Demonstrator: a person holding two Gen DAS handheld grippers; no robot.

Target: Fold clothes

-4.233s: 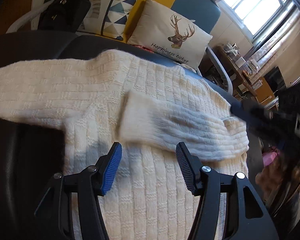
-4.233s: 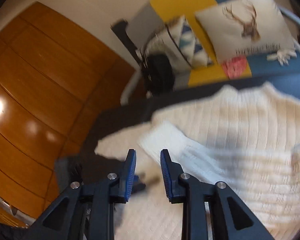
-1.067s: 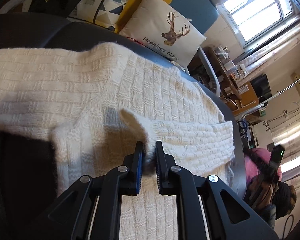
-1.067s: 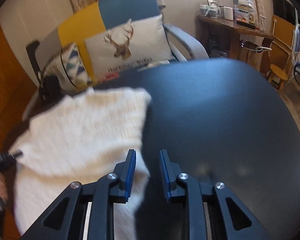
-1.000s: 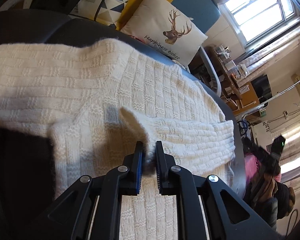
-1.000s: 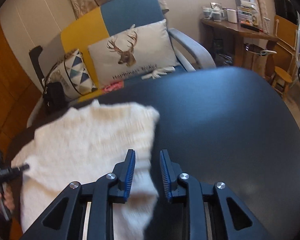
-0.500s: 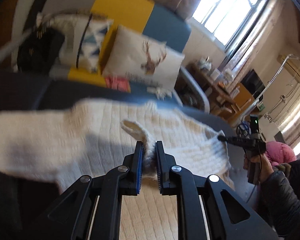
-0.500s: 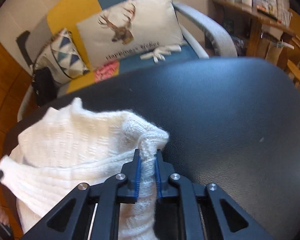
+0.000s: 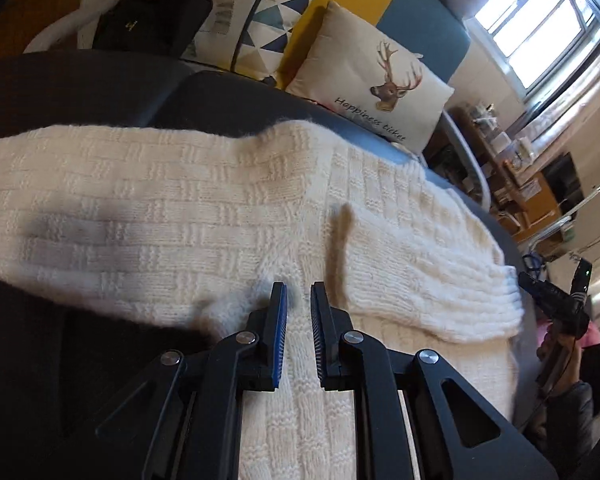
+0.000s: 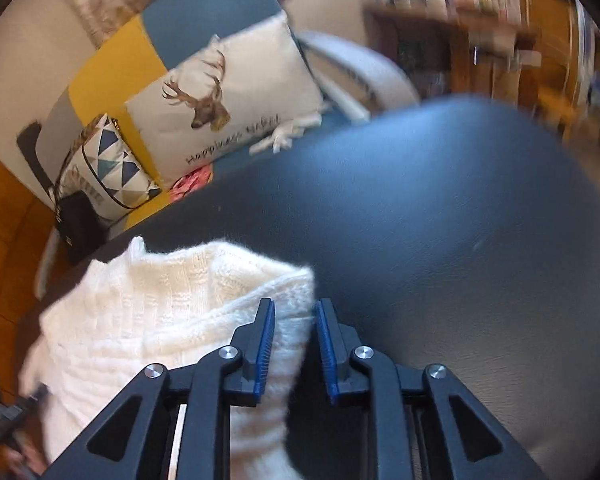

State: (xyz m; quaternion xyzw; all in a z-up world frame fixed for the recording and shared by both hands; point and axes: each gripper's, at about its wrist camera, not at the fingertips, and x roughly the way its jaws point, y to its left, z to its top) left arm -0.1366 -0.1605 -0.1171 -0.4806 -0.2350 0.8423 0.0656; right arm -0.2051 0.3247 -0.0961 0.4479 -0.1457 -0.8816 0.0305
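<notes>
Cream cable-knit wool covers most of the dark leather table (image 9: 80, 92): the sweater (image 9: 180, 208) lies spread flat, one sleeve running off toward the left edge of the left wrist view, the other sleeve (image 9: 432, 284) folded across the body with its ribbed cuff near the table's right rim. The left gripper (image 9: 299, 300) hangs just above the knit near the armpit, its jaws a narrow gap apart and nothing pinched between them. In the right wrist view the right gripper (image 10: 295, 320) is opening; the sweater's edge (image 10: 296, 300) sits between the fingers, against the left pad but free of the right one. Beyond that edge the tabletop is bare to its far rim. A deer cushion (image 9: 376, 80) and a black bag (image 9: 152, 16) rest on the sofa behind.
</notes>
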